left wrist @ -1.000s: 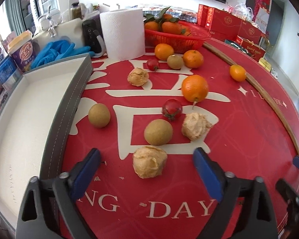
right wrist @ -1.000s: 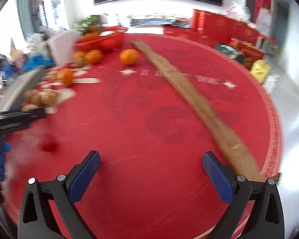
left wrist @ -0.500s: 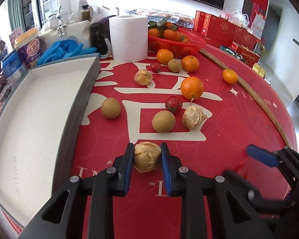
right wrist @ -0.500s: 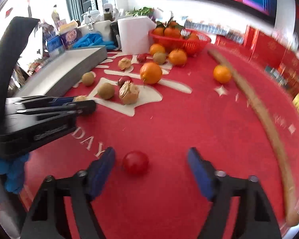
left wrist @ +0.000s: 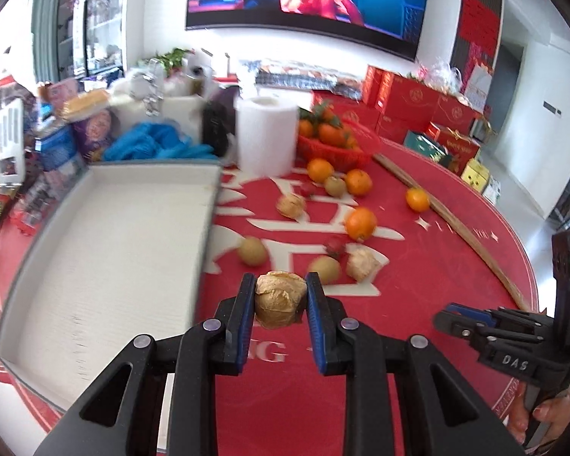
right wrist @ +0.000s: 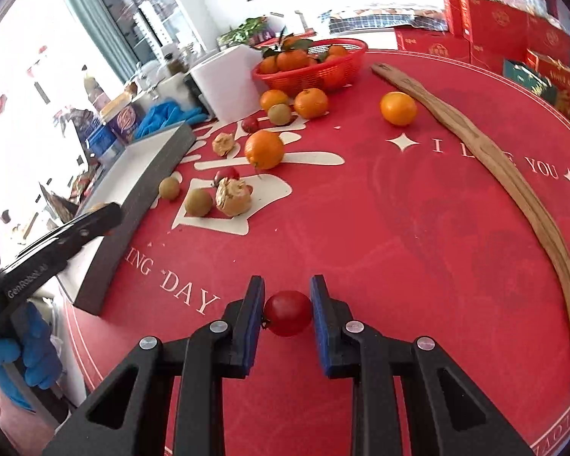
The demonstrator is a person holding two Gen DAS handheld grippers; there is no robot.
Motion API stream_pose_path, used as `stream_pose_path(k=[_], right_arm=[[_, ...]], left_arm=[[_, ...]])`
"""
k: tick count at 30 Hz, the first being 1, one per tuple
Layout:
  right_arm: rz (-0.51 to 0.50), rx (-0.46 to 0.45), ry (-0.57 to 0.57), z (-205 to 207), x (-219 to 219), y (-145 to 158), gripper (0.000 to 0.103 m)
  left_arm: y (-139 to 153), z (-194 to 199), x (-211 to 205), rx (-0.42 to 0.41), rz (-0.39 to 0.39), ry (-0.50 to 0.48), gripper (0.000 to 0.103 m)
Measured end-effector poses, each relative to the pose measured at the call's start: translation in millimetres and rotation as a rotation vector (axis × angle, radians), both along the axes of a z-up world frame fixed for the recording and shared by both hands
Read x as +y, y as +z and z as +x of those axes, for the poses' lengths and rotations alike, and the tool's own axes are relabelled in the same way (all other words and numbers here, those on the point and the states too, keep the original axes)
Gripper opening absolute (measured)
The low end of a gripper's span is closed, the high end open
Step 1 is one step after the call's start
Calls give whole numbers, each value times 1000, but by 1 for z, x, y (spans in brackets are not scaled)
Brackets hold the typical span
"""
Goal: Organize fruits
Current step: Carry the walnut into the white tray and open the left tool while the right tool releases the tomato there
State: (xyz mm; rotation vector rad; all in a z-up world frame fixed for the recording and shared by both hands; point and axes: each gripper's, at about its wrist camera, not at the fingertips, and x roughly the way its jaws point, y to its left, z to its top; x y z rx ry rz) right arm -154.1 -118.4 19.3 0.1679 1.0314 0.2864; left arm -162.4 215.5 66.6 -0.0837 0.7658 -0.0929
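Currently both grippers carry fruit. Left gripper [left wrist: 280, 300]: jaws narrow, blue pads pressed on either side of a tan, papery-skinned fruit [left wrist: 280, 298], which sits between the fingertips above the red tablecloth [left wrist: 418, 304], just right of the tray's near right wall. Right gripper [right wrist: 287, 313]: jaws have just been closing and now clamp a small red tomato [right wrist: 287, 313] between the pads, at the near edge of the cloth close to the printed word "DAY".

Tray [left wrist: 106, 250]: white-lined, dark outer wall, on the left side of the table; no fruit seen inside it in either view.

Loose fruit on the cloth, right of the tray: two brown round fruits [right wrist: 198, 202] [right wrist: 169, 188], a second papery fruit [right wrist: 233, 199] touching a small red one behind it, a large orange [right wrist: 264, 149] beyond those. Farther: a third papery fruit [right wrist: 223, 143], two oranges and a brown fruit grouped just in front of the red basket [right wrist: 315, 70], which holds leafy oranges. One orange [right wrist: 398, 108] lies apart to the right, just beside a long curved wooden strip [right wrist: 513, 174].

Far left: paper towel roll [left wrist: 266, 136], blue gloves [left wrist: 159, 146], assorted containers. The left view is motion-blurred.
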Motion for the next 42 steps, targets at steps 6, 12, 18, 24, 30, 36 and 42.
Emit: stream_pose_path(k=[6,12,18,24,30,36,42], right_arm=[[22,10,5,2,15,8,26],[36,1,87,12,64,22,26],[50,-18,217,25,137,30,26],[56,1,344,41,212,23,26],[38,47,383,52,250,5,26],[6,83,396,52,266,-10,26],[-39,68,418,54,277,-13,27]], left_arm=[[-2,-4,46,-16,6,82,28],[-15,-7,90,-11,31,160,28],[-37,-5,125,49,24,205,28],[-52,-7,143,96,31,227,28],[-56,-14,155,92,82,233,28],[-56,-16,171,88,97,250,29],[-50,-19,173,66,94,257,41]])
